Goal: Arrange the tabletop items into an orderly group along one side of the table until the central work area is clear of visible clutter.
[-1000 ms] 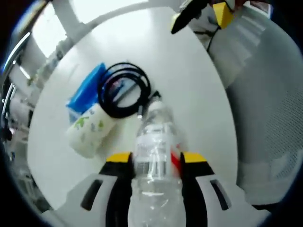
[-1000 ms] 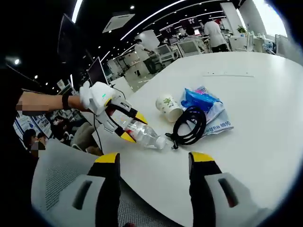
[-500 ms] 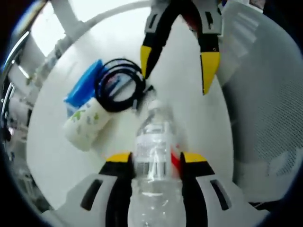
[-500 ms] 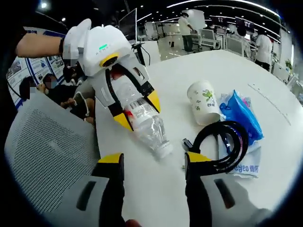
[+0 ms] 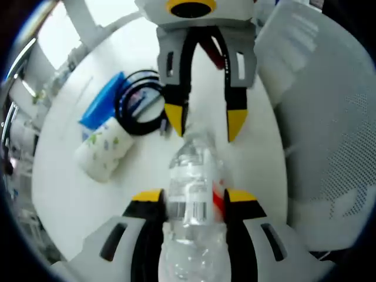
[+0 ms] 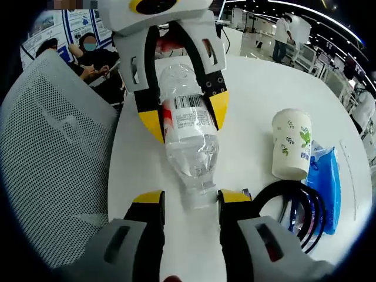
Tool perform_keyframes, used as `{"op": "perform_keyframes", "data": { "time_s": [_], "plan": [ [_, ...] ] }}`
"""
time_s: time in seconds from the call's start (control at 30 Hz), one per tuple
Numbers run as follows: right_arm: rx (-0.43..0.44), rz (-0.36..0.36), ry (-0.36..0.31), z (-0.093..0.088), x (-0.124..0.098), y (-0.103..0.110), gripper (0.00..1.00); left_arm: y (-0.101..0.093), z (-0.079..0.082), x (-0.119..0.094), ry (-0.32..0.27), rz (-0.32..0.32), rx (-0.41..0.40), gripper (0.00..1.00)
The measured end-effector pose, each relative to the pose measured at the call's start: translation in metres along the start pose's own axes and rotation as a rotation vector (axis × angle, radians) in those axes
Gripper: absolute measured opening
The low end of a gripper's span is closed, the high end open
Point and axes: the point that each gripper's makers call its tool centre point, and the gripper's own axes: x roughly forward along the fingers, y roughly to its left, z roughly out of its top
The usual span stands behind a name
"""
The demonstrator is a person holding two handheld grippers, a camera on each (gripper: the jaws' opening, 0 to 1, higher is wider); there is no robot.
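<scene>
A clear plastic bottle (image 5: 191, 194) lies on the white table (image 5: 70, 194), its labelled middle pinched between the left gripper (image 5: 191, 198) jaws. Facing it from twelve o'clock, the right gripper (image 5: 203, 124) hangs with its jaws parted astride the bottle's cap end, not pressing it. At ten o'clock lie a paper cup (image 5: 104, 151), black cable coil (image 5: 140, 108) and blue packet (image 5: 101, 107).
</scene>
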Motion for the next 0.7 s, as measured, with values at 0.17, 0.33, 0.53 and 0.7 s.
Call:
{"op": "perform_keyframes", "data": {
  "time_s": [0.17,0.33,0.53,0.7],
  "plan": [
    [-0.011,-0.019,0.012,-0.003,0.002,-0.008,0.21,-0.006,-0.004,0.004,0.006,-0.014,-0.006,0.37],
    [-0.056,0.008,0.009,-0.002,0.000,-0.003,0.20,-0.006,-0.003,0.003,0.007,-0.013,-0.003,0.37],
    [-0.085,0.004,0.005,0.003,-0.013,0.001,0.20,-0.009,-0.003,0.001,-0.003,-0.009,-0.012,0.37],
    [-0.129,-0.031,-0.020,0.019,-0.036,-0.005,0.20,-0.002,-0.002,-0.004,-0.033,0.028,-0.034,0.37]
  ]
}}
